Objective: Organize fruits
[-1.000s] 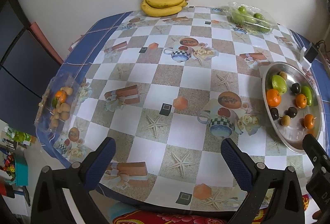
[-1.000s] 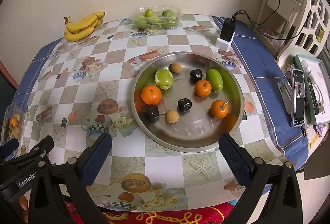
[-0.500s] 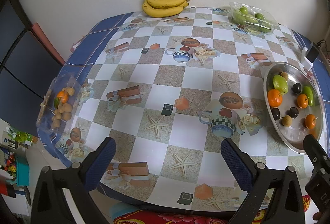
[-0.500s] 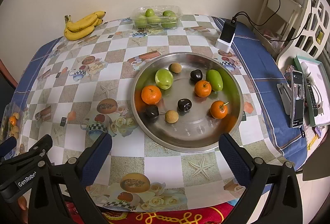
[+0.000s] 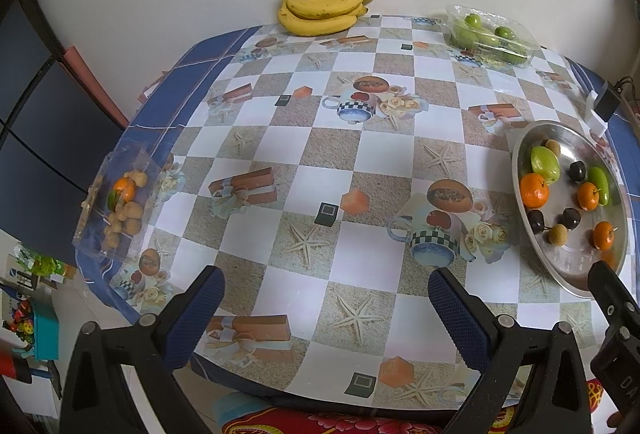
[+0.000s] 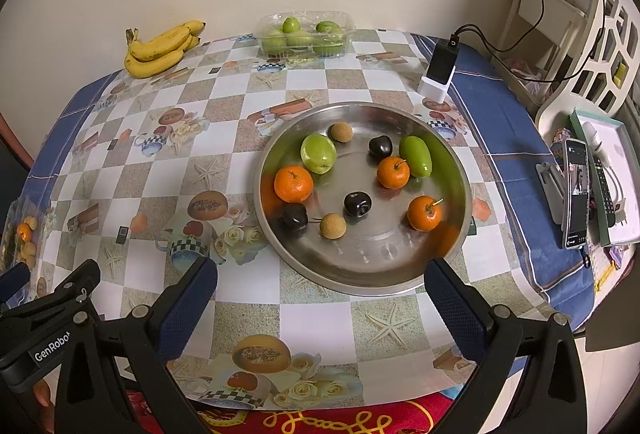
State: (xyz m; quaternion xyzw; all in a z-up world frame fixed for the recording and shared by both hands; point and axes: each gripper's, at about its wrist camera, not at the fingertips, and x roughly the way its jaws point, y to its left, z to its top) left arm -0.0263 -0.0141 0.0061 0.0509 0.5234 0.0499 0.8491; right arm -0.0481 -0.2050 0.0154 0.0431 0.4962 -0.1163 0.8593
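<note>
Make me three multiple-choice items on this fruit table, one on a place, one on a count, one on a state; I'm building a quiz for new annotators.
1. Where do the bananas lie?
A. in the steel tray
B. on the tablecloth by the wall
C. in the clear tub of green fruit

2. How many orange citrus fruits are in the steel tray?
A. one
B. three
C. five

3. What state is the right claw in?
A. open, holding nothing
B. shut on a green fruit
C. shut on the tray rim

Answers:
1 B: the bunch rests at the far edge of the table, apart from the clear tub.
2 B: one larger orange fruit and two smaller ones show there.
3 A: its blue pads stand wide apart above the table with nothing between them.
</note>
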